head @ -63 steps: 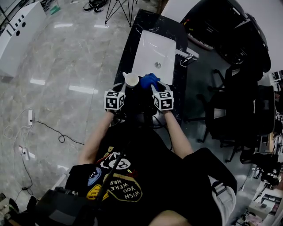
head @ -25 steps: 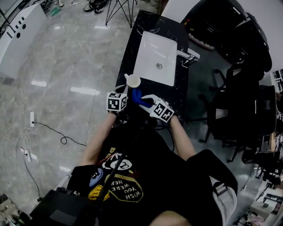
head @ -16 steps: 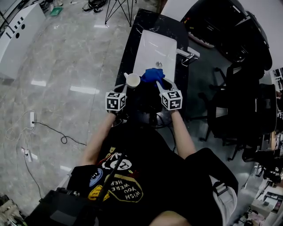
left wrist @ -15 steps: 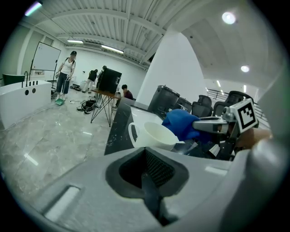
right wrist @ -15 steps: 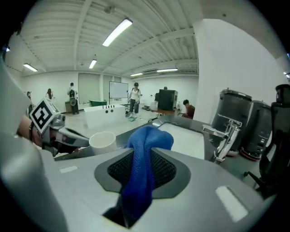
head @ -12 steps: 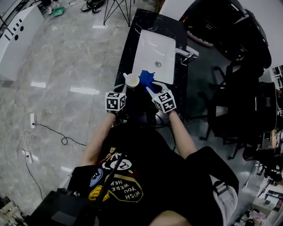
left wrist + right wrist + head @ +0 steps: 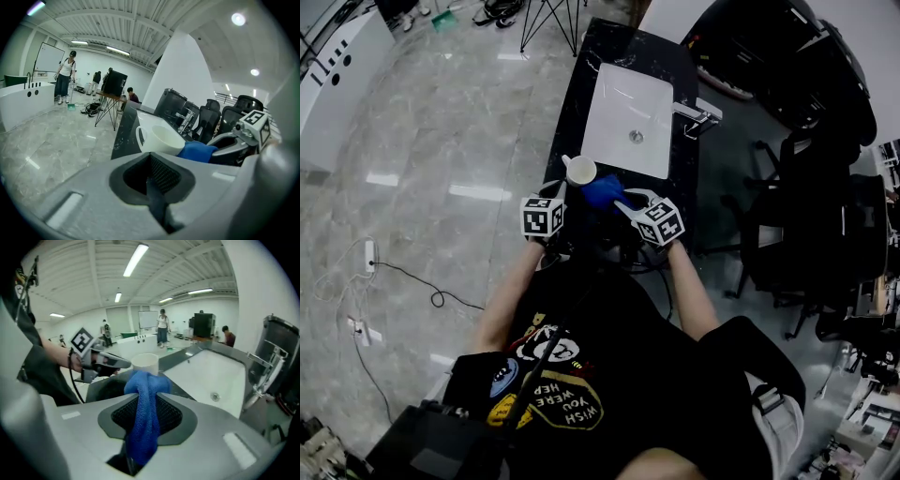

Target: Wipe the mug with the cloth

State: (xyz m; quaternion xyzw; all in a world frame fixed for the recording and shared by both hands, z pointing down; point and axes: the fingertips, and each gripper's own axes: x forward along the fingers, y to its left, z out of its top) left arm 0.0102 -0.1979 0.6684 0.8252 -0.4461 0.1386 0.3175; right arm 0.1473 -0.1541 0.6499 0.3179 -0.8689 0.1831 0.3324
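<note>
1. Left gripper (image 7: 152, 164): the jaws are pulled in to just a thin seam. The white mug (image 7: 159, 139) sits right at the tips, tipped a bit, with its handle at 9 o'clock in the left gripper view. It looks clamped low down, but the mug's base is hidden behind the jaws, so the exact contact spot doesn't show.
2. Right gripper (image 7: 146, 397): the jaws are closed on the blue cloth (image 7: 143, 427). The cloth runs down the seam between them and bunches up into a wad past the tips.
3. That wad is pushed up against the side of the mug. In the head view it sits at about 4 o'clock from the mug, touching it.
4. In the head view the mug is over the black counter (image 7: 578, 94), near the counter's left edge. The white sink (image 7: 623, 112) is close by at roughly 1 o'clock from the mug, and the faucet (image 7: 700, 116) is at the sink's 3 o'clock.
5. The left gripper comes at the mug from about 7 o'clock and the right one from about 4 o'clock, so the two tips are just beside each other.
6. Around it all there's grey marble floor (image 7: 441, 122) at 9 o'clock of the counter and dark office chairs (image 7: 806, 216) off at 3 o'clock. A few people (image 7: 64, 75) are standing far across the room in the left gripper view.
</note>
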